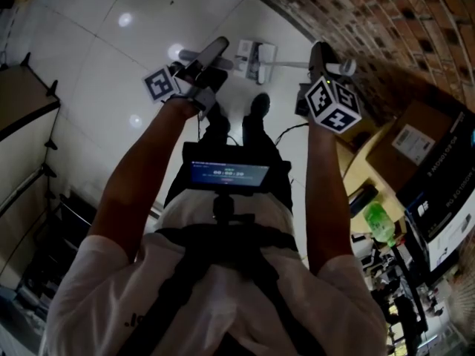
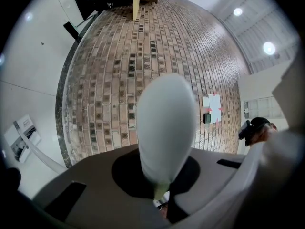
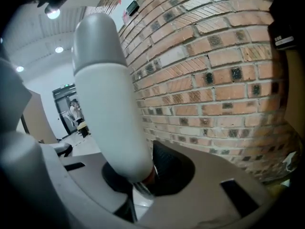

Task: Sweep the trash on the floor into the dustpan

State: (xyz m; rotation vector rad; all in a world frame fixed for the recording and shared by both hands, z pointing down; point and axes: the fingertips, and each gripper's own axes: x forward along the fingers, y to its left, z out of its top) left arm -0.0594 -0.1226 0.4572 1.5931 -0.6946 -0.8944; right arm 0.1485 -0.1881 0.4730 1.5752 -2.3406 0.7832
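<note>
Over on the left, the white tiled floor (image 1: 111,43) shines under the ceiling lamps. The person stands with both arms held out in front. The left tongs (image 1: 215,53) are pressed tight on a pale handle (image 2: 167,128), whose rounded end points toward the brick wall (image 1: 386,28). I cannot make out what is at the other end of it.

Just ahead of the person's dark shoes (image 1: 260,104), a flat white piece lies on the floor. As far as I can tell this is the dustpan (image 1: 252,54). A thin pole (image 1: 293,64) runs from it across toward the right hand. There the right tongs (image 1: 321,54) pinch a grey handle (image 3: 107,104) that fills the gap between the jaws, with the brick wall close alongside.

Farther right, near the foot of the wall, there is a cardboard box (image 1: 415,143). Nearer the person, a green bottle (image 1: 379,221) stands among clutter too dim to sort out.
</note>
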